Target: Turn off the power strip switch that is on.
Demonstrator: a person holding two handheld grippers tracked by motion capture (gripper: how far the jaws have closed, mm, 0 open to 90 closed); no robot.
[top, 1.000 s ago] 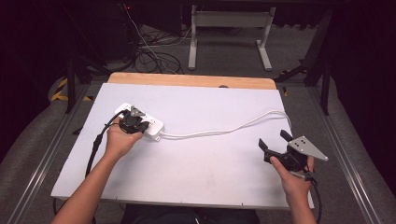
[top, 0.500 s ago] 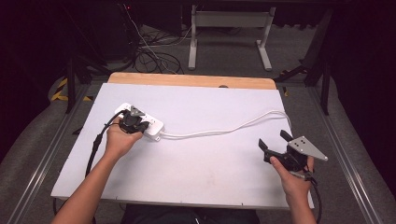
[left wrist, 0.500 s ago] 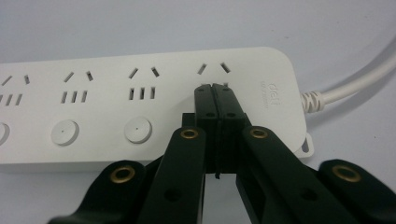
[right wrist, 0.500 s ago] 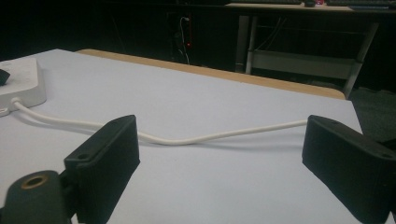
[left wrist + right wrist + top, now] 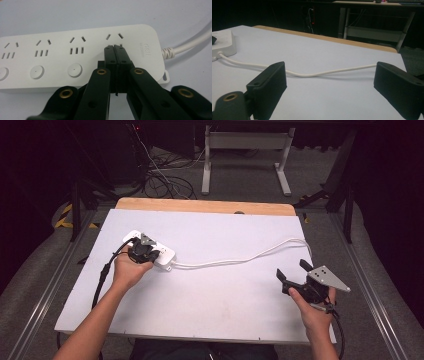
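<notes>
High view first: I have the power strip lying flat toward the far left of the white bench, its white cable running off to the right and curling near the bench's right edge. My left gripper is down on the strip's cable end. In the left gripper view its jaws are pressed together with nothing between them, and their joined tips rest on the strip's top face, right at the slots of the last socket, the one beside the printed brand mark. That socket's round switch button is hidden behind the jaws, so I cannot tell whether the tips are on it; the three other buttons along the row are untouched.

My right gripper hovers near the bench's right front corner, well apart from the strip. In the right gripper view its jaws stand wide, empty, with the cable lying across the bench beyond them.

I judge the step in hand to be poking or pressing at the end socket with the closed left jaws, while the right waits. Next, I'd want a short, straight push downward without sliding, since the strip is loose on the bench and could skate. If it shifts, the right jaws could come across and steady the cable end.
</notes>
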